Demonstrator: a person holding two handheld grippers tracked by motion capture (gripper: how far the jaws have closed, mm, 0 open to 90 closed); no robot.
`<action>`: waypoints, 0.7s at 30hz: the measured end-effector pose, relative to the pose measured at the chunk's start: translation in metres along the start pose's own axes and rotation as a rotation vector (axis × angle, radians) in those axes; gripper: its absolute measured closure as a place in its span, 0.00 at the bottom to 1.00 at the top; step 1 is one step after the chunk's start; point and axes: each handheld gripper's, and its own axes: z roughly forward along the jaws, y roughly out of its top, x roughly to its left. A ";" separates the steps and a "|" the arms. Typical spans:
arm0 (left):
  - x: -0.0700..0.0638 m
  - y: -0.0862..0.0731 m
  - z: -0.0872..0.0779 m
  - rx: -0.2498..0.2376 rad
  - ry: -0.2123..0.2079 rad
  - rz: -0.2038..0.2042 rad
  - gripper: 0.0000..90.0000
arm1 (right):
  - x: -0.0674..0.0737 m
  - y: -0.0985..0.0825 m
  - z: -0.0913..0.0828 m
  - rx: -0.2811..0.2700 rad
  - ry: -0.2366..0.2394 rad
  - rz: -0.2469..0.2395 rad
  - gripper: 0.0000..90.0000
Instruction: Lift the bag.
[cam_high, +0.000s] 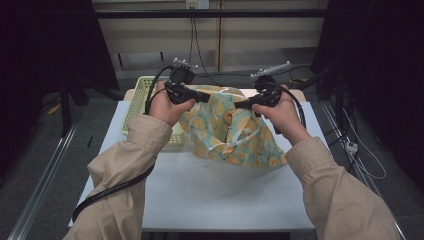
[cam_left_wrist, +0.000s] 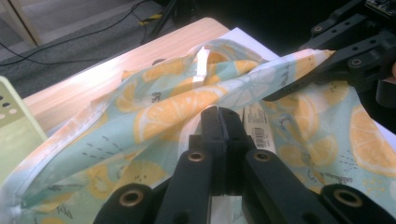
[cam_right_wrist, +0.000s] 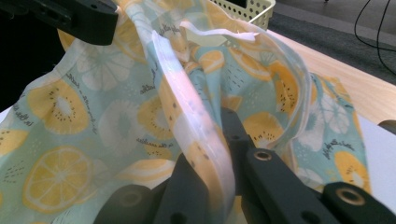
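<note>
Both grippers, left (cam_high: 205, 96) and right (cam_high: 241, 105), have fingers clamped on the lemon cloth (cam_high: 235, 135). Pull too hard and it may slip out.

A rectangular table with a white top (cam_high: 215, 195) and a light wood-grain strip along its far edge (cam_left_wrist: 116, 65) stands on a grey floor (cam_high: 40, 150). Directly on the white top lies the lower part of a pale blue-green cloth printed with yellow lemon slices (cam_high: 250, 150), which occupies the far middle of the surface, its lower hem resting on the table toward the right edge. Just beside the cloth, at the table's far left corner, stands a pale yellow-green perforated plastic basket (cam_high: 137, 97), touching the cloth's left side and reaching slightly beyond the table's left edge.
</note>
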 end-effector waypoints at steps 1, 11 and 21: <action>0.001 -0.002 0.001 0.007 0.001 0.001 1.00 | 0.001 -0.002 0.002 0.002 0.004 -0.003 1.00; 0.005 -0.023 -0.003 0.046 0.029 0.003 1.00 | 0.016 -0.017 0.030 0.032 0.075 -0.017 1.00; 0.006 -0.038 -0.007 0.023 0.038 -0.009 0.75 | 0.029 -0.025 0.043 0.041 0.121 -0.027 0.89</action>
